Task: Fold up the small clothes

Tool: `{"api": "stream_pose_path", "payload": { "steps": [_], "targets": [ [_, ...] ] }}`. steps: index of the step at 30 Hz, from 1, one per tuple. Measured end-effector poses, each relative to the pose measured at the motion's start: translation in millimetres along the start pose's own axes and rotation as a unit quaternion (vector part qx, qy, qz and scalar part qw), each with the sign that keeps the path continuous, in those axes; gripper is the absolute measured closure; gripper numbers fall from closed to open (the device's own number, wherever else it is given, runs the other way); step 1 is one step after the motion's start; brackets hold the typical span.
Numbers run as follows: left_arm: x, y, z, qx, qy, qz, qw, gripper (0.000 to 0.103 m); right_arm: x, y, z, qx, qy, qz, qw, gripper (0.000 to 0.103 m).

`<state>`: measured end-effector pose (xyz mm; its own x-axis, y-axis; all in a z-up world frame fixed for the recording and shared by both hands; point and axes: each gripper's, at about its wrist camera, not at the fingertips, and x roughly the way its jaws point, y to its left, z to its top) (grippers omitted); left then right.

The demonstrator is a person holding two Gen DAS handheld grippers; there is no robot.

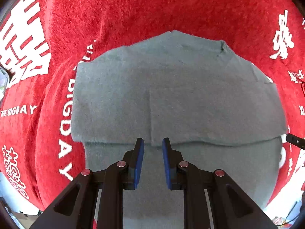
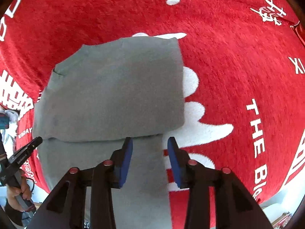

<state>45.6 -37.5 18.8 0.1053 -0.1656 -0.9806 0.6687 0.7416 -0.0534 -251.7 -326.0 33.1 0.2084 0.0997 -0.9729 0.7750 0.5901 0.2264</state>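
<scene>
A folded grey garment [image 1: 171, 99] lies on the red blanket [image 1: 133, 9].

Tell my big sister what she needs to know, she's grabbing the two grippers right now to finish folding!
Left gripper: open, holding nothing, over the near edge of the folded flap.
Right gripper: open, holding nothing, at the garment's right edge.
Gray garment: lies flat on the red blanket with white lettering. Its upper part is already folded over the lower part; the fold's edge runs just ahead of both grippers.
Done: at least one fold.
Left: probably one more fold of the uncovered lower part, then smoothing it.
</scene>
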Motion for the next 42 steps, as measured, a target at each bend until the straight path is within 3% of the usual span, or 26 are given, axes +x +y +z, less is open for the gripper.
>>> {"api": "stream_pose_path", "payload": {
  "steps": [2,3,4,5,7,11,15,18,24,37,42],
  "targets": [
    [-5,-4,-4,0.003,0.004,0.001,1.0000,0.082,-4,3,-7,-0.001,0.003,0.006,1.000,0.061],
    [-8,-4,-6,0.003,0.002,0.003,1.0000,0.069,-5,5,-9,-0.001,0.003,0.008,1.000,0.061],
    [-11,-5,-9,0.002,-0.001,0.004,1.0000,0.048,-6,8,-11,-0.001,0.004,0.011,1.000,0.060],
    [-13,-5,-10,-0.001,-0.003,0.008,1.0000,0.002,-4,14,-11,-0.001,0.004,0.014,1.000,0.059],
    [-23,-9,-15,0.001,-0.019,0.023,0.9995,0.001,-5,19,-13,-0.002,0.003,0.018,1.000,0.053],
    [-25,-9,-18,-0.009,-0.007,0.015,0.9998,0.001,-5,27,-18,-0.002,0.003,0.026,1.000,0.051],
    [-28,-9,-17,-0.026,-0.005,0.021,0.9994,0.001,-10,29,-23,-0.002,-0.003,0.037,0.999,0.022],
    [-29,-10,-17,-0.033,-0.003,0.022,0.9992,0.001,-13,30,-25,-0.002,-0.008,0.040,0.999,0.020],
    [-30,-19,-17,-0.029,0.002,0.030,0.9991,0.001,-16,25,-26,0.002,-0.012,0.047,0.999,0.000],
    [-24,-36,-16,-0.030,0.019,0.066,0.9972,0.001,-4,15,-16,-0.001,0.034,0.070,0.997,0.000],
    [-20,-39,-18,-0.028,0.036,0.060,0.9971,0.001,-1,11,-12,-0.002,0.051,0.073,0.996,0.000]
  ]
}}
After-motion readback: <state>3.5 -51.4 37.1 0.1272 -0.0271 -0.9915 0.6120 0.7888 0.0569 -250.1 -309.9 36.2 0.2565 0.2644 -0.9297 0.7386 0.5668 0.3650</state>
